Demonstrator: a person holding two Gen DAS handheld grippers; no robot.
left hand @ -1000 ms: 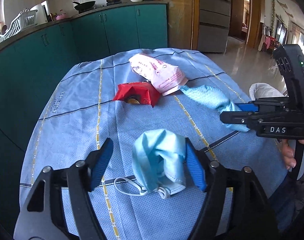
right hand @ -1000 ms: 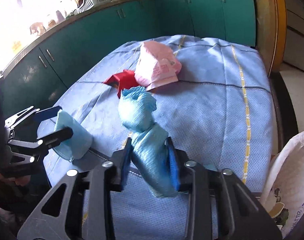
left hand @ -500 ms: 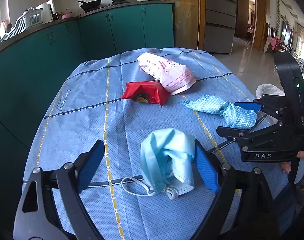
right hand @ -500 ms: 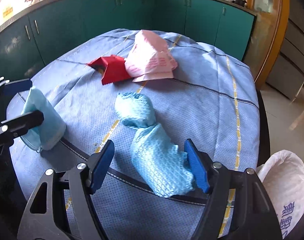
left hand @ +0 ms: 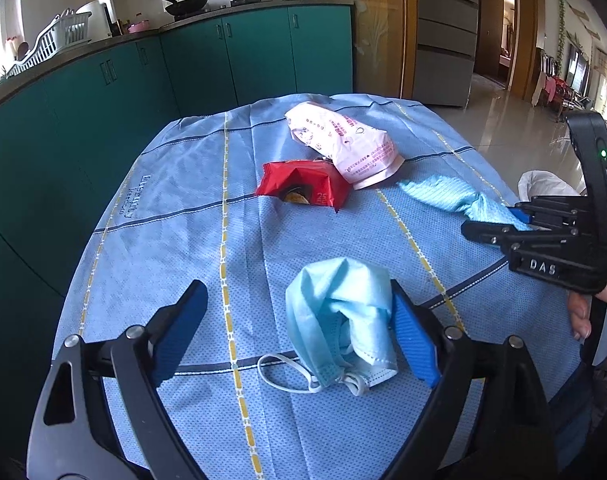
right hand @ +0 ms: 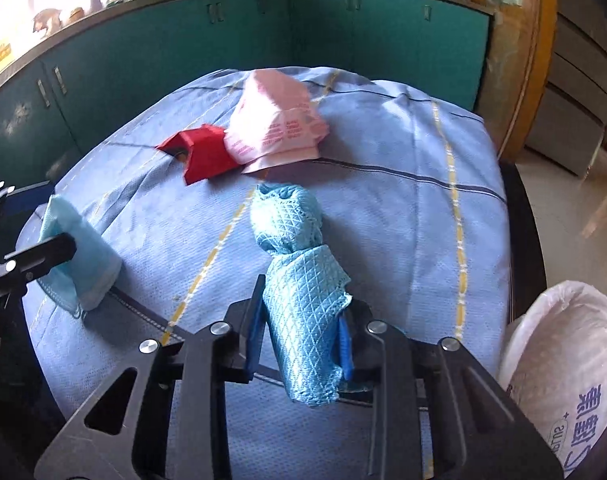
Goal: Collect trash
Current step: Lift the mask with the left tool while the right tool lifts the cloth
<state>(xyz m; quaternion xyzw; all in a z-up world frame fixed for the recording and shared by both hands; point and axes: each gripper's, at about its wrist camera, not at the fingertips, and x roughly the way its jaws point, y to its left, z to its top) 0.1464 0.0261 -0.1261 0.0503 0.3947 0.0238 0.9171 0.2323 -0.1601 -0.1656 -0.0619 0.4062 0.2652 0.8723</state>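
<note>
Tongs of the right hand (right hand: 301, 334) have just closed on the quilted blue cloth (right hand: 299, 280); left tongs (left hand: 297, 334) stand wide around a crumpled face mask (left hand: 339, 316), its right pad touching.

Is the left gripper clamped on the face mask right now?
No. The left gripper stands wide open: one pad sits beside the face mask, the other is well clear of it.
</note>
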